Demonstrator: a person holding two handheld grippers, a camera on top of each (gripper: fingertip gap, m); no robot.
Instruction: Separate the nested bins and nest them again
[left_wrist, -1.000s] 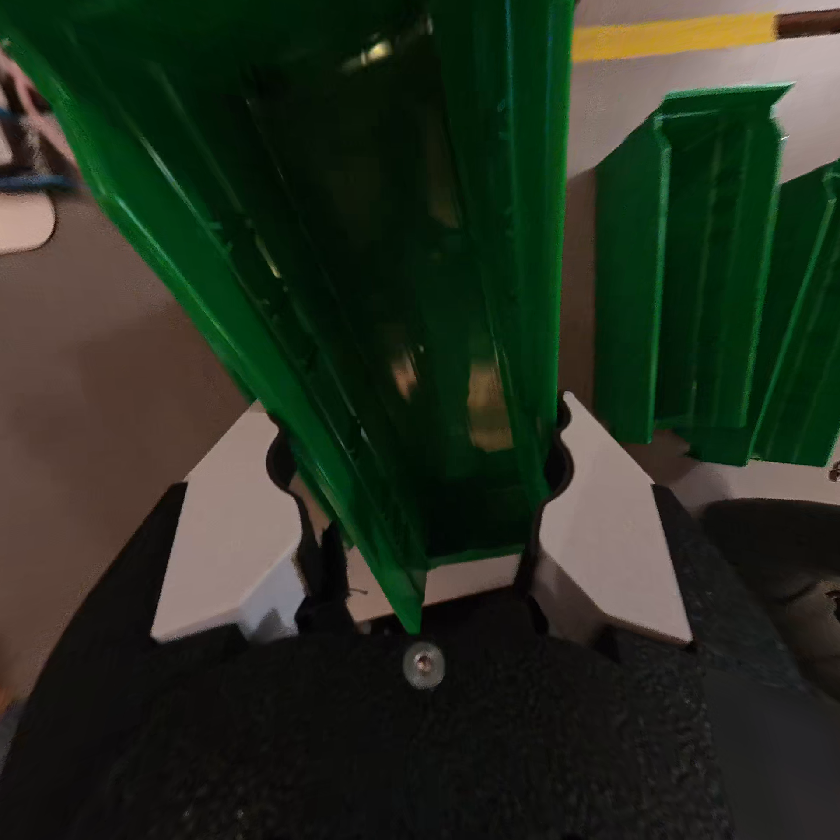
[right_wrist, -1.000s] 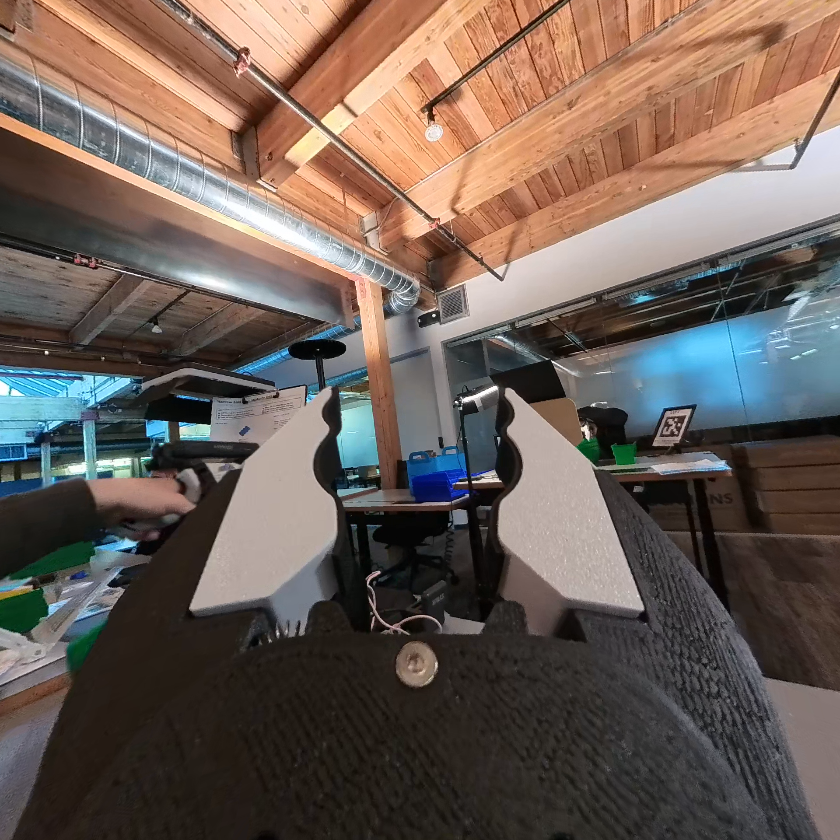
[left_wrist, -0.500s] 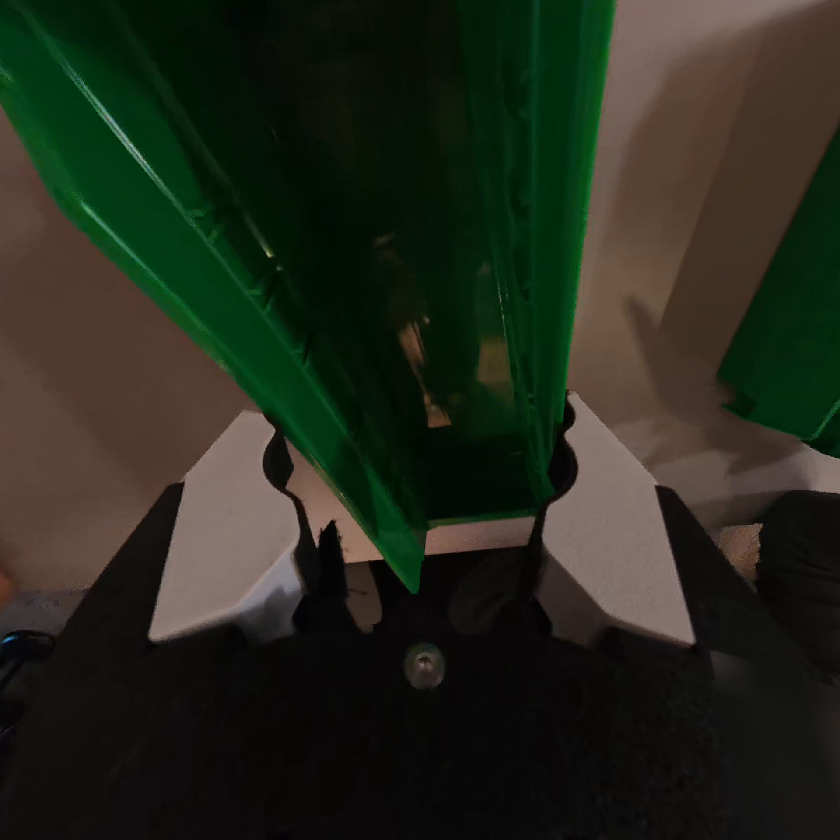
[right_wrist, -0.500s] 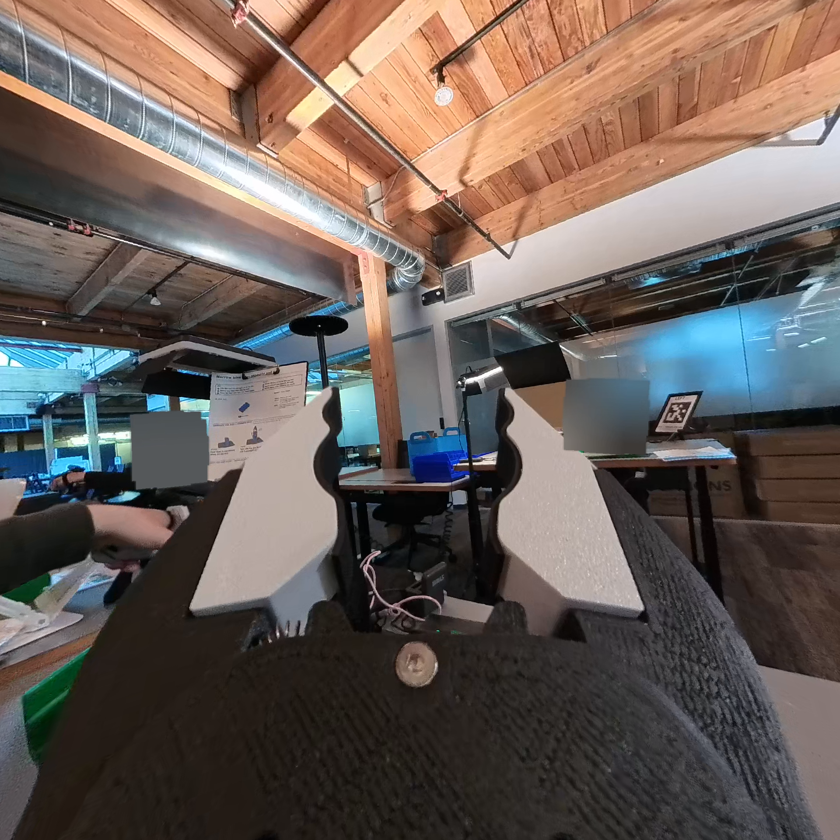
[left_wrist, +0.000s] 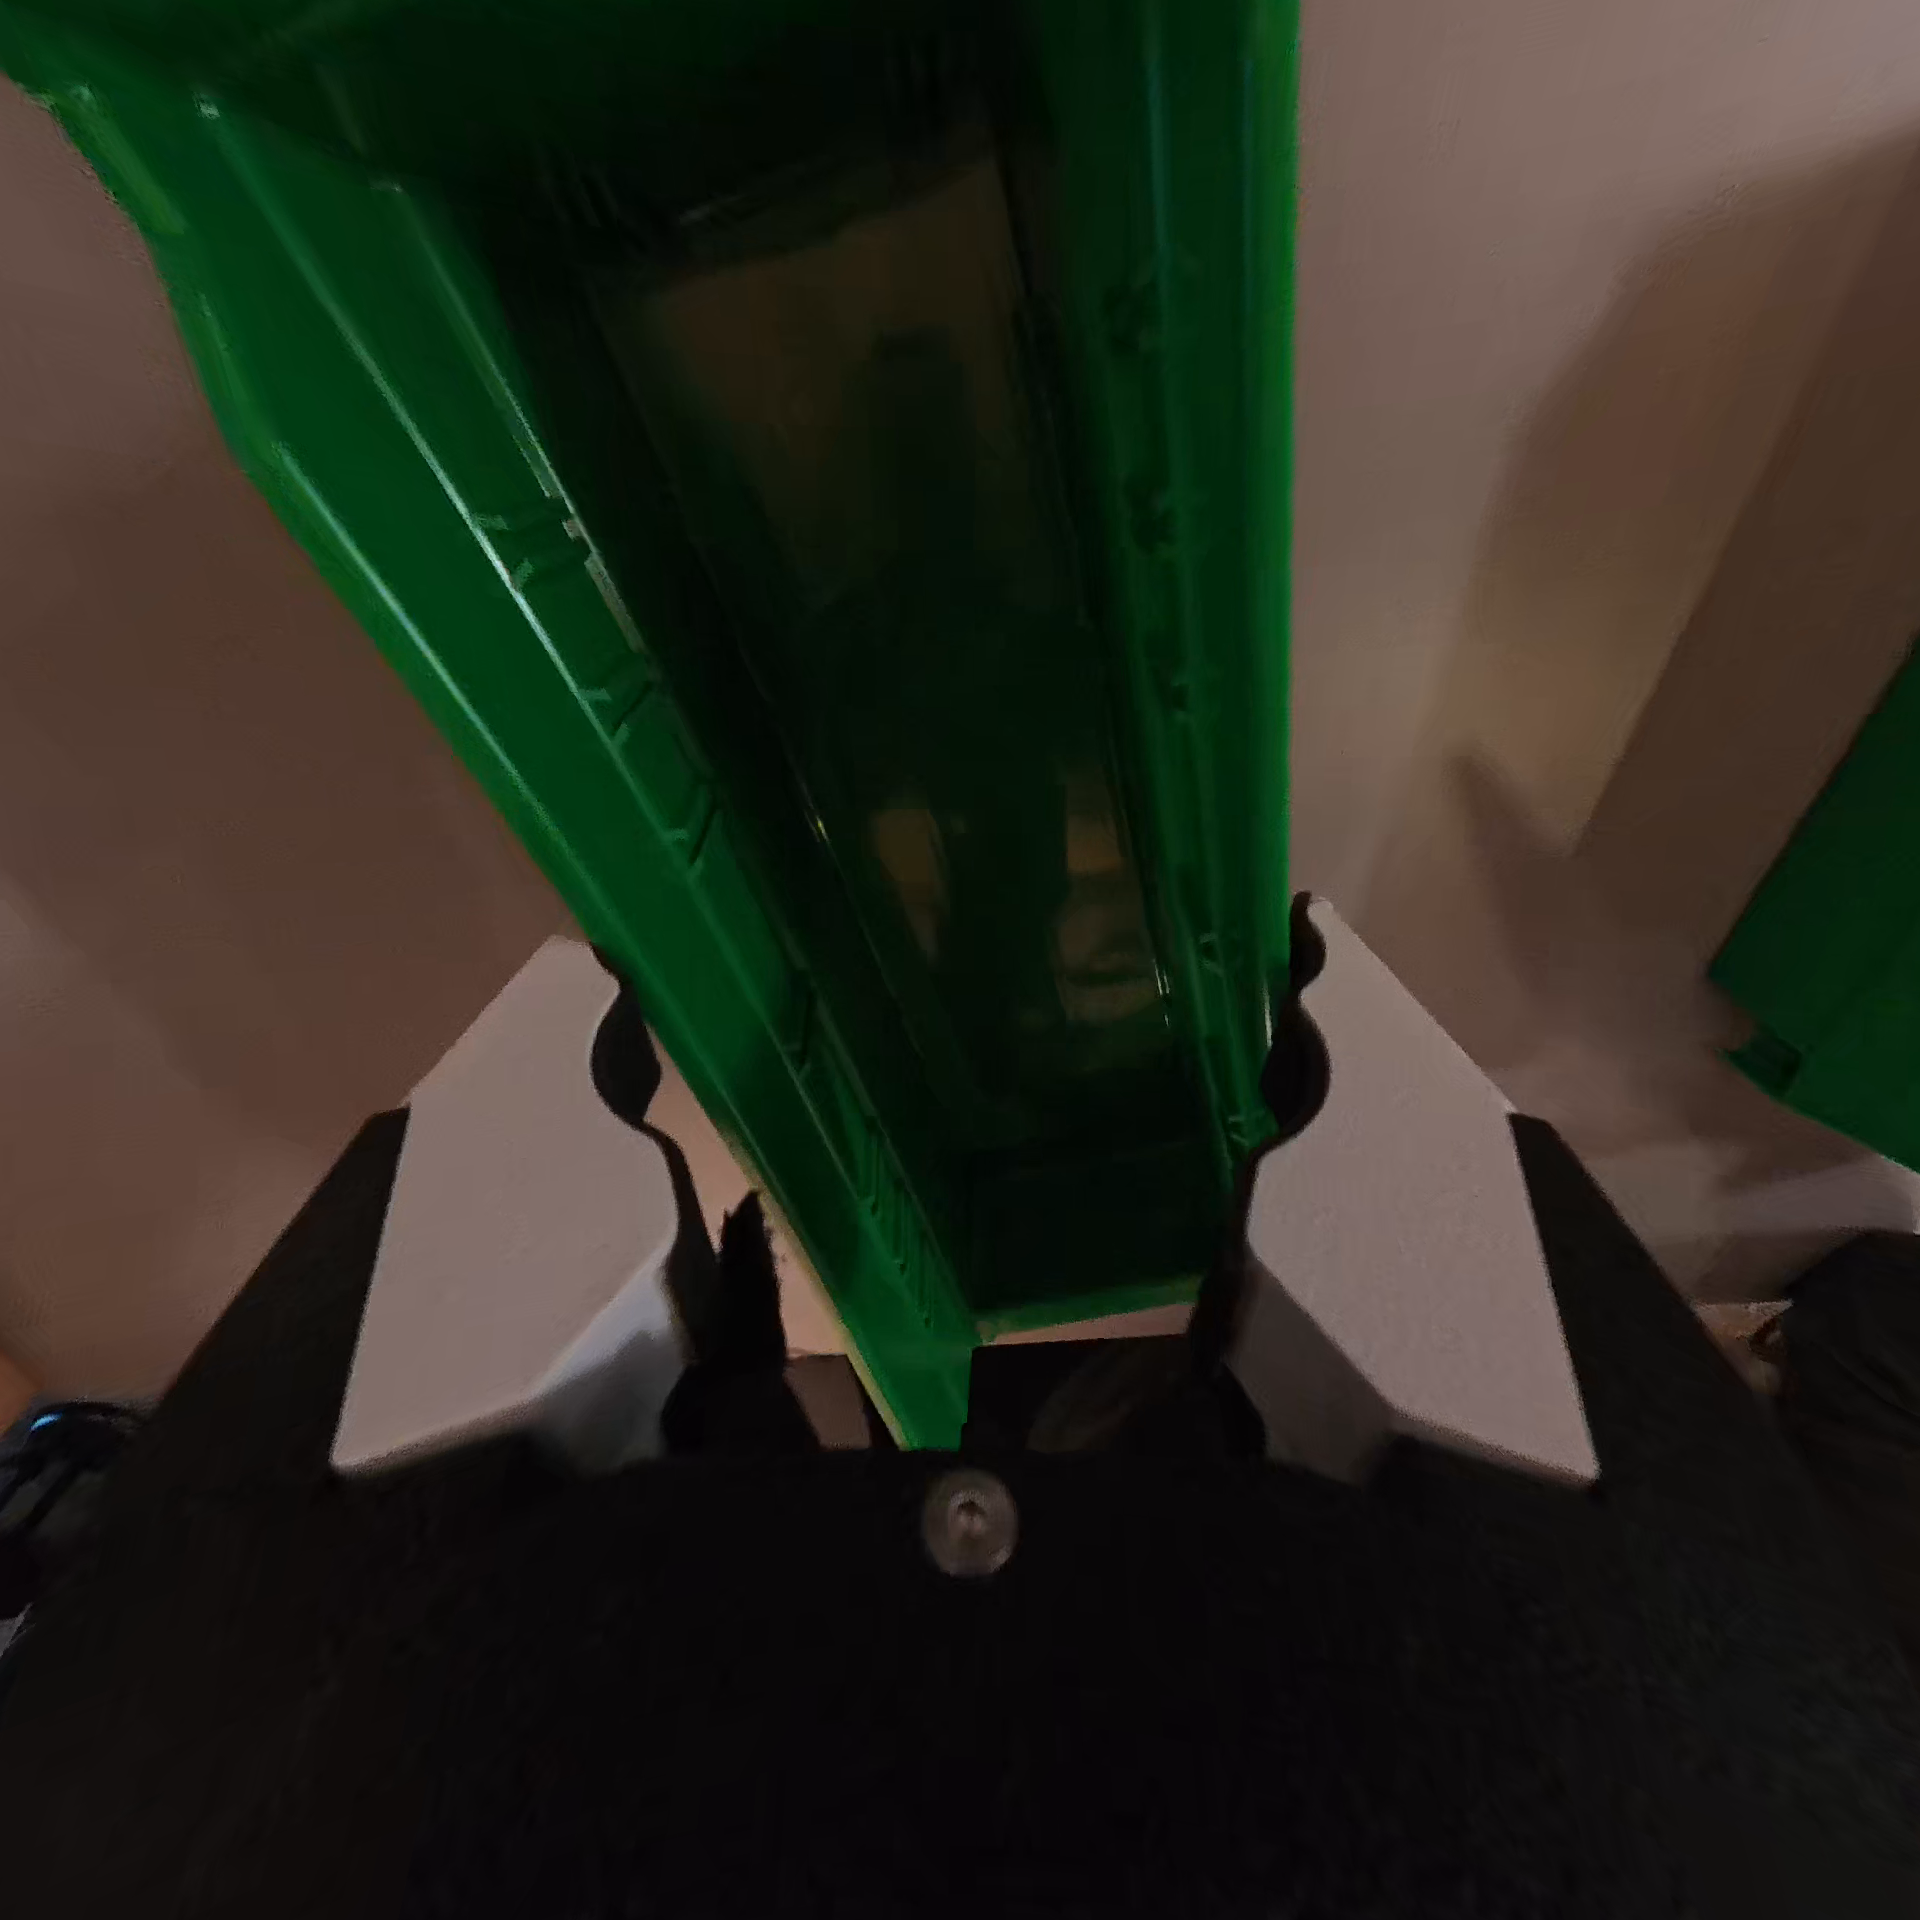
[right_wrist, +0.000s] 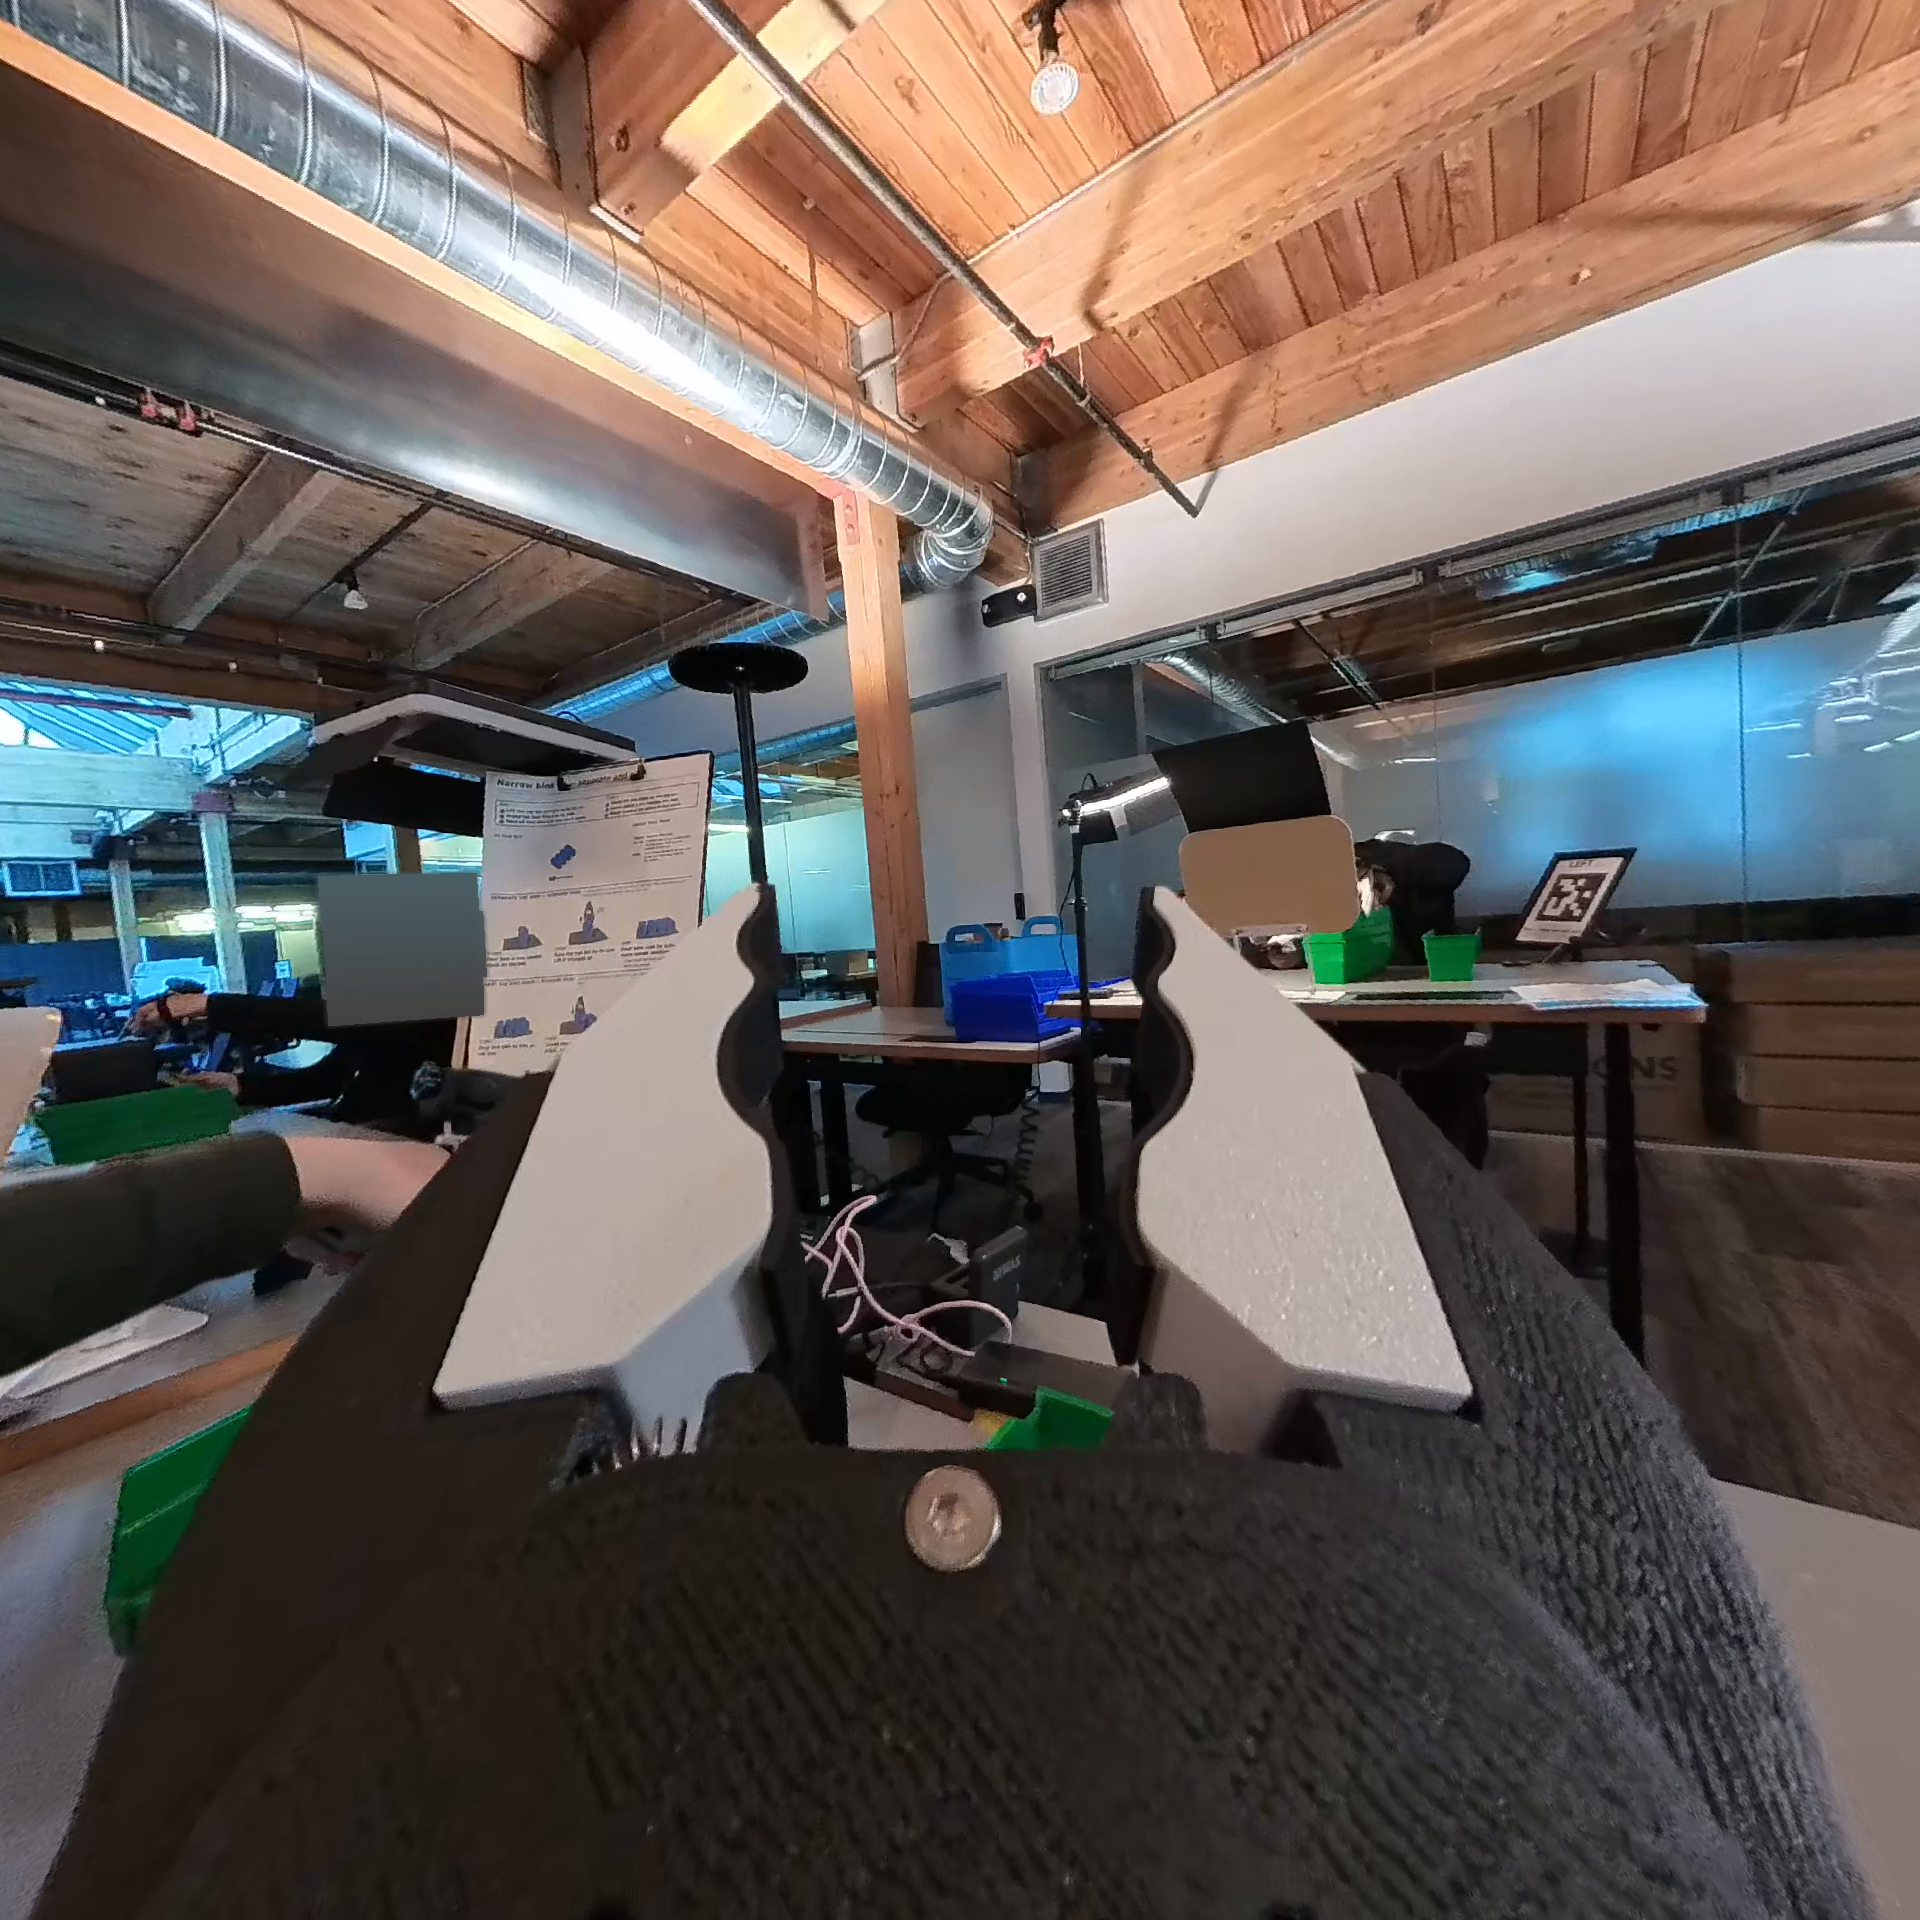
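My left gripper (left_wrist: 951, 925) is shut on a long narrow green bin (left_wrist: 883, 623). The bin runs up and away between the two white fingers, its open inside facing the camera, above the beige table (left_wrist: 1558, 520). The corner of another green bin (left_wrist: 1839, 977) shows at the right edge. My right gripper (right_wrist: 958, 894) is open and empty, pointing up into the room. Low in the right wrist view, green bin parts show at the left (right_wrist: 171, 1496) and between the fingers (right_wrist: 1049, 1418).
A sleeved arm (right_wrist: 135, 1236) reaches in from the left in the right wrist view. Behind stand a wooden post (right_wrist: 883, 779), desks with blue bins (right_wrist: 1008, 1003) and green bins (right_wrist: 1345, 951), a poster board (right_wrist: 592, 904) and stacked cardboard boxes (right_wrist: 1808, 1039).
The left gripper has carried the held bin to the left; the other bins slid to the right edge of its view. The right gripper tilted down a little, bringing green bin parts into view.
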